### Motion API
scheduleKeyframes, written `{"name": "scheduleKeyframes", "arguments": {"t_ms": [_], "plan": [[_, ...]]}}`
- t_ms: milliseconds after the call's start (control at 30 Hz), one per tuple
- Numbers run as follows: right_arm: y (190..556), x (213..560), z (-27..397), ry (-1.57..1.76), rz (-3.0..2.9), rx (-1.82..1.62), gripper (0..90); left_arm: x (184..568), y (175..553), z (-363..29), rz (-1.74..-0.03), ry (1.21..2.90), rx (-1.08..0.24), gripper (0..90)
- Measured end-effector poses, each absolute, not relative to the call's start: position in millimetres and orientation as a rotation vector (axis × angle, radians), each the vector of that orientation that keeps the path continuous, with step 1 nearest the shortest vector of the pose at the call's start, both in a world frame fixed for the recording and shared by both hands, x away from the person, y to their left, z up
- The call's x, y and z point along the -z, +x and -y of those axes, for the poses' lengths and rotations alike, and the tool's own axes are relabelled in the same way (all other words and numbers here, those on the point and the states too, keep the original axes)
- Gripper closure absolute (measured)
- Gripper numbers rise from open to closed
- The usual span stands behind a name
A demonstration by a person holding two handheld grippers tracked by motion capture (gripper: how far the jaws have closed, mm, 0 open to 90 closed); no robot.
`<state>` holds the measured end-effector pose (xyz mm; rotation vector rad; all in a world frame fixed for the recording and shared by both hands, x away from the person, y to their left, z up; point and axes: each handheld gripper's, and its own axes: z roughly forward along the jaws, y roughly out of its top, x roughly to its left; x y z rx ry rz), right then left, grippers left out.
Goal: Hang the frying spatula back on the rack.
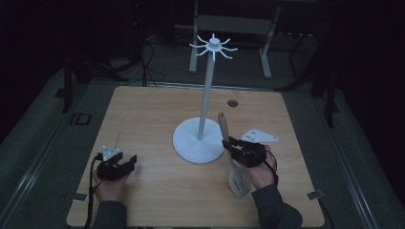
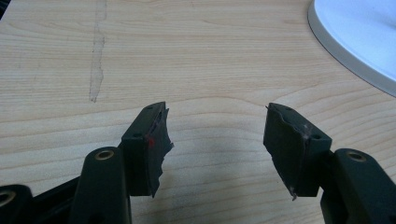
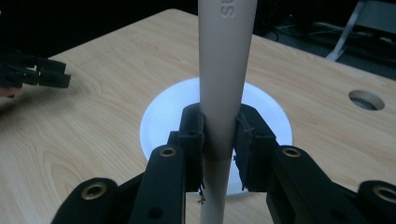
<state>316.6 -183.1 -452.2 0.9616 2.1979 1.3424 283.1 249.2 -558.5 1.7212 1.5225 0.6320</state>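
Observation:
A beige spatula (image 1: 237, 180) is tilted over the table, its slotted blade low near the person and its handle (image 3: 225, 65) pointing up and away. My right gripper (image 1: 232, 145) is shut on the handle, whose shaft is pinched between the two pads (image 3: 219, 149). A white stand (image 1: 206, 102) with a round base (image 3: 159, 116) and a ring of hooks (image 1: 213, 46) at its top is just left of the spatula. My left gripper (image 1: 128, 163) rests low over the wood at the front left, open, with bare tabletop between its pads (image 2: 217, 135).
The wooden table (image 1: 157, 109) has a round cable hole (image 1: 232, 102) behind the stand, also seen from the right gripper view as the hole (image 3: 366, 99). The stand's base rim (image 2: 359, 42) lies right of the left gripper. Dark floor and metal frames lie beyond the far edge.

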Motion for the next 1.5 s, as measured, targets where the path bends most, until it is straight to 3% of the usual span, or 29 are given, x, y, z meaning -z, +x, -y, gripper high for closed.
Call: {"name": "scheduleKeyframes", "arguments": {"t_ms": [1500], "plan": [[327.1, 418.6, 186.2, 0.94, -2.07, -1.442, 74.0, 558.7, 283.5, -248.8, -1.523, 1.722, -0.632, 40.2]]}}
